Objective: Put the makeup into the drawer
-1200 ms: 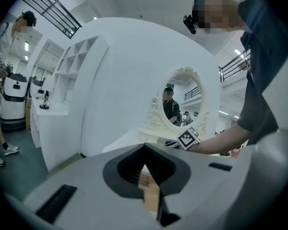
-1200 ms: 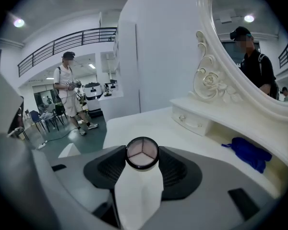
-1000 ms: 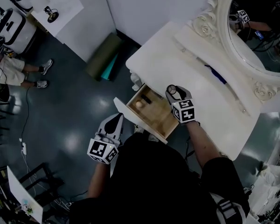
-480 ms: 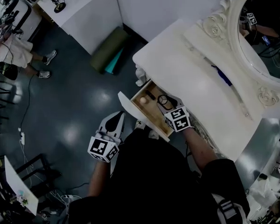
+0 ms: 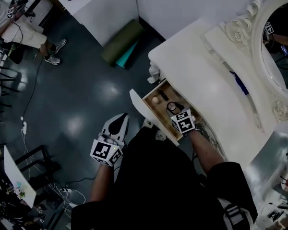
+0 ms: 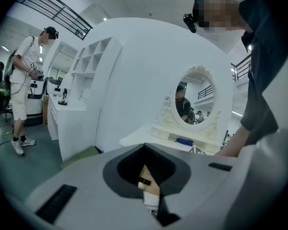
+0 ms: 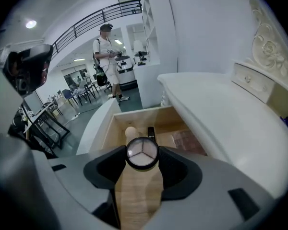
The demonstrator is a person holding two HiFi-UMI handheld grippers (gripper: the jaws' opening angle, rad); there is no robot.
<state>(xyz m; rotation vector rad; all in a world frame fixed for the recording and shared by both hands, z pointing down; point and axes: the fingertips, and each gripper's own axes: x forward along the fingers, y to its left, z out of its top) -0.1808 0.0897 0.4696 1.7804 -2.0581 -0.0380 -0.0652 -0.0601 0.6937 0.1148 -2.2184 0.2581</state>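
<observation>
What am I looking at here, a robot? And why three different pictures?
No robot: a person wears a camera on the head and holds a two-jawed tool in each hand. The head view looks down on a white dressing table with an oval mirror and an open wooden drawer. The other two pictures come from cameras riding on each tool, looking along its jaws. The right tool grips a round compact over the drawer, where a beige sponge and a black tube lie. The left tool is shut and empty, off to the side of the drawer. A blue item lies on the tabletop.
</observation>
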